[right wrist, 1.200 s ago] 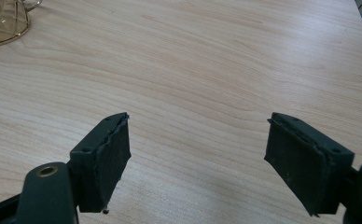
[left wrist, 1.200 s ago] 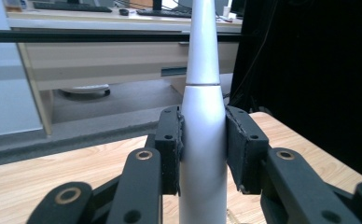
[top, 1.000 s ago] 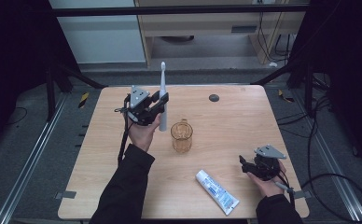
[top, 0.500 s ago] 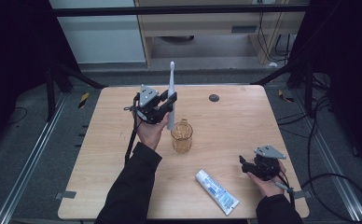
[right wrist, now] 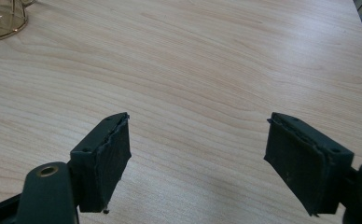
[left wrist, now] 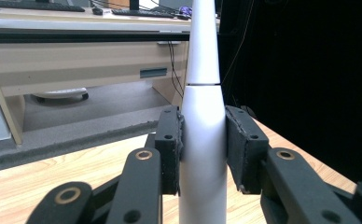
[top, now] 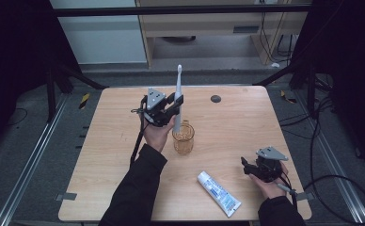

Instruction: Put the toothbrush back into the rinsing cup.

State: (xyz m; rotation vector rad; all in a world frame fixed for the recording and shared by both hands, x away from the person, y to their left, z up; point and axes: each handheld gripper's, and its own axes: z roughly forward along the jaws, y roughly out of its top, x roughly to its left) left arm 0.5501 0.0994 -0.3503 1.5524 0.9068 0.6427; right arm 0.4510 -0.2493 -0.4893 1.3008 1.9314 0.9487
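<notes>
Fingers (left wrist: 170, 149) of the left gripper (top: 171, 104) clamp the white toothbrush (top: 178, 96) at its thick handle, one pad on each side, as the left gripper view shows. Held upright, the toothbrush stands with its head at the top and its lower end at the rim of the amber cup (top: 183, 138); whether that end is inside the cup cannot be told. Behind the cup, a small dark disc (top: 215, 99) lies on the table (top: 105, 155) near the far edge. Nearer the person than the cup, a toothpaste tube (top: 219, 193) lies flat and diagonal. Right of the tube, the right gripper (top: 251, 165) rests low over the table with its jaws spread wide and nothing between them; its own view shows bare wood and the cup's base (right wrist: 2, 18) at upper left.
</notes>
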